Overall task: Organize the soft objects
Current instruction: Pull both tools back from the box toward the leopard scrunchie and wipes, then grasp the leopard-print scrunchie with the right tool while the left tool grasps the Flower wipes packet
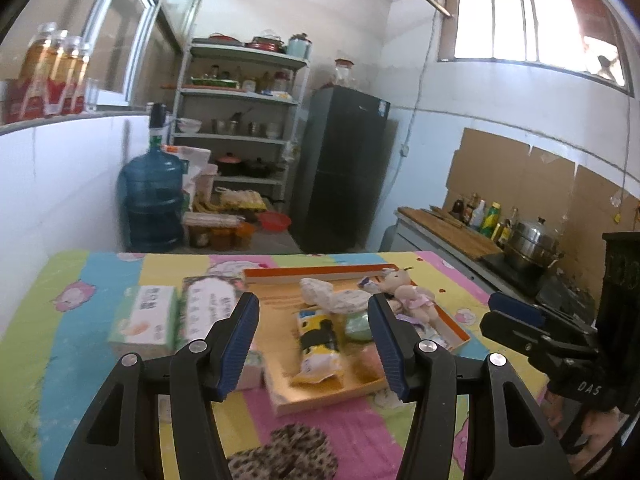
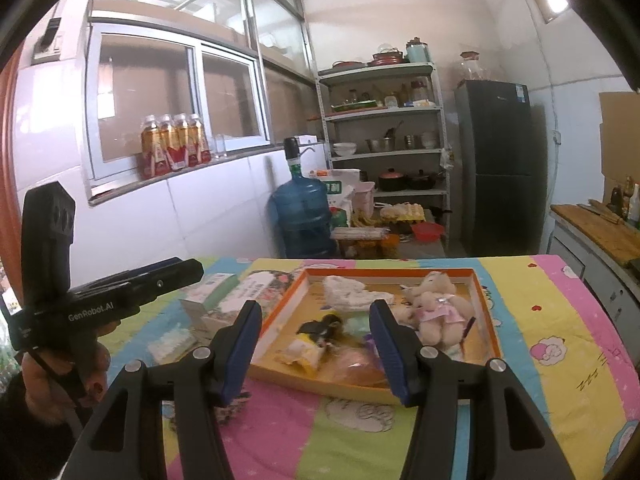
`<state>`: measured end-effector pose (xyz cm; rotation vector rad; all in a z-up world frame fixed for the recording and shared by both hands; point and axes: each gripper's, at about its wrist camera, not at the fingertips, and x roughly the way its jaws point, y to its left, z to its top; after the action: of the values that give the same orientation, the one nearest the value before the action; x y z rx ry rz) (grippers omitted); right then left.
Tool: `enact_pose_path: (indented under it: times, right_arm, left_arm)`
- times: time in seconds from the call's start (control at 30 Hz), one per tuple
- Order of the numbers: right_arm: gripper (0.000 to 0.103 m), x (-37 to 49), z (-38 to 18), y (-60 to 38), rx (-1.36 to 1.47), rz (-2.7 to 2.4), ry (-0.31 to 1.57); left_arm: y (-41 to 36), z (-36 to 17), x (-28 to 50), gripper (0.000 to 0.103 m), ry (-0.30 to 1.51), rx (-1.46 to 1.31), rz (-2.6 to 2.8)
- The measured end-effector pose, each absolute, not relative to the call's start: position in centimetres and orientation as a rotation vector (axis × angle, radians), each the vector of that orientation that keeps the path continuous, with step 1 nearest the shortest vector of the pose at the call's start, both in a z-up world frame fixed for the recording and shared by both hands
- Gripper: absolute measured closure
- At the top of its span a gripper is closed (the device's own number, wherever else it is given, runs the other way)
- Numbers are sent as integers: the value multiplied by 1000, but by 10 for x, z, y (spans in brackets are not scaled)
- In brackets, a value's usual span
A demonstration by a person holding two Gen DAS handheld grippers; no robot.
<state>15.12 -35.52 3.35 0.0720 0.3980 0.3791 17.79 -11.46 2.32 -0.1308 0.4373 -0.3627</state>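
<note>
An orange-rimmed shallow box (image 1: 452, 326) lies on the bright patchwork tablecloth. In it are a plush bear in a pink dress (image 1: 412, 294), a white knitted cloth (image 1: 324, 294), a yellow-and-black pouch (image 1: 318, 340) and a green round pad (image 1: 358, 326). My left gripper (image 1: 314, 298) hovers above the near side of the box, open and empty. The right wrist view shows the same box (image 2: 276, 320) and bear (image 2: 434, 308). My right gripper (image 2: 316, 306) is open over them, holding nothing. Each gripper appears side-on in the other's view, the right gripper (image 1: 508, 308) and the left gripper (image 2: 176, 270).
Tissue packs (image 1: 146, 320) lie left of the box and a leopard-print item (image 1: 288, 452) near the front edge. Past the table stand a blue water jug (image 1: 150, 196), a shelf rack (image 1: 240, 120) and a dark fridge (image 1: 344, 168). A counter with a steel pot (image 1: 532, 240) runs along the right.
</note>
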Motion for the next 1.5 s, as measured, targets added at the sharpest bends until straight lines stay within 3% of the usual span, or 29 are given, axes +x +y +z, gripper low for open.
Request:
enact_pose_path:
  times: [0.6, 0.63, 0.7, 0.77, 1.17, 1.5]
  right_arm:
    - [46, 116, 13, -291, 109, 469, 428]
    - [44, 116, 10, -288, 111, 468, 432]
    - [26, 116, 4, -282, 114, 462, 446]
    - [20, 118, -6, -275, 119, 457, 465]
    - [20, 144, -67, -217, -19, 378, 605]
    - [20, 161, -85, -191, -62, 364, 659]
  left_arm:
    - [-28, -1, 109, 45, 372, -233, -240]
    - [-25, -3, 108, 45, 370, -237, -236]
    - [-16, -6, 105, 45, 368, -247, -227]
    - [-8, -11, 105, 45, 368, -261, -219]
    - [38, -41, 116, 45, 413, -315, -165]
    - [61, -60, 125, 45, 459, -338, -148]
